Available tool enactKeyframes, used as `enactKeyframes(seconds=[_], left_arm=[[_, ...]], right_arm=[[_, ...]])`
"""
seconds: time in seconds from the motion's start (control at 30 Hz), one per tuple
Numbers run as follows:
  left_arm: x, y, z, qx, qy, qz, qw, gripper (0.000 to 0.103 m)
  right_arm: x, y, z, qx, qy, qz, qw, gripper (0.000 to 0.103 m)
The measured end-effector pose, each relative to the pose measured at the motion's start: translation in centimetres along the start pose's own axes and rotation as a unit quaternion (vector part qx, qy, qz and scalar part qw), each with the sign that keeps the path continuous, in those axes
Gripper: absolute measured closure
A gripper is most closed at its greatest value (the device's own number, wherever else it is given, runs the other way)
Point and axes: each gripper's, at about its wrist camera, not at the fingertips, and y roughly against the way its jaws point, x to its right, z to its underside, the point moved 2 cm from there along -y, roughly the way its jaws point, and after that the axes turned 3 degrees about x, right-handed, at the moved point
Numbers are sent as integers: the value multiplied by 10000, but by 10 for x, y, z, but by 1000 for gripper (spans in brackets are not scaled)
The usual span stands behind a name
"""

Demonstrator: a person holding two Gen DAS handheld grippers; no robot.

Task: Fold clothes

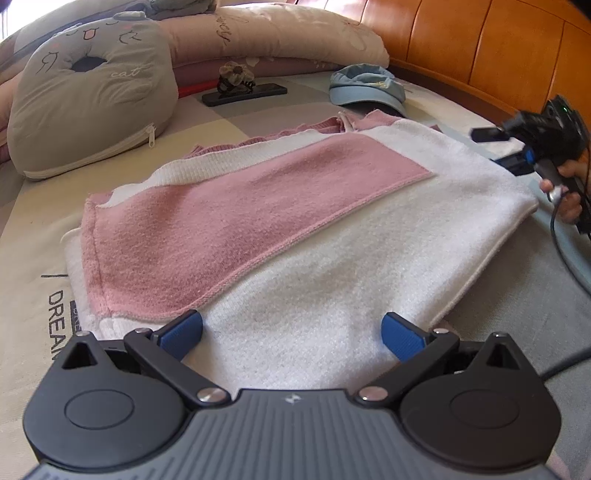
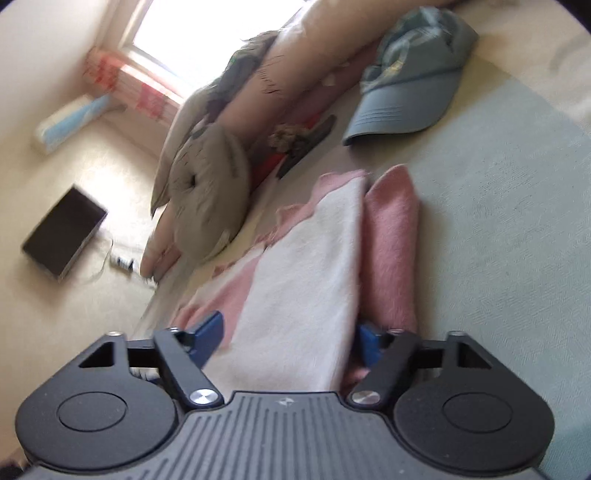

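The left gripper (image 1: 291, 334) hovers low over the near white edge of a pink-and-white sweater (image 1: 295, 229), its blue-padded jaws spread wide with the fabric lying between them and neither pad pressing on it. The right gripper (image 2: 291, 338) sits at the sweater's far side, tilted so the room appears slanted in its own view; its jaws stand partly apart around the folded white edge of the garment, with a pink sleeve (image 2: 391, 251) running beside the right-hand pad, and whether the pads actually pinch the cloth cannot be told. From the left wrist view, that right gripper shows at the frame's edge, held by a person's hand (image 1: 565, 192) just beside the sweater's corner. The sweater lies partly folded on a pale bed cover (image 1: 33, 236), a pink panel laid across its white body. Beyond it rest a light blue cap (image 1: 365, 88), a dark phone (image 1: 245, 94) with a fabric-flower hair clip (image 1: 232, 75) on top, a grey cat-face cushion (image 1: 92, 96) and a long pinkish pillow (image 1: 280, 33). An orange padded headboard (image 1: 480, 48) closes the background.
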Motion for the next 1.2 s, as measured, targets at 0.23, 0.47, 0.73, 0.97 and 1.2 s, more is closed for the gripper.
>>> enactKeyframes(seconds=[0.23,0.47,0.73,0.97,1.2], left_arm=[[1,5,0,4,85,-97,9999,1],[8,34,-6,278,149,-7,9995,1],[0,37,-11,387,319,43,9987,1],[-2,19,-6,308,73,-396,9987,1],[1,37,32,-64,-573,-537,9969,1]], right_arm=[[-22,-4,4,-132,809,1076,9908,93],[-38,18,14,-23,1106,1468,9830,94],[-59,46,18,245,1533,1858,9702,83],[-111,28,54,194,2559,1342,9571,68],[-74,38,77,-96,2783,2140,9363,74]])
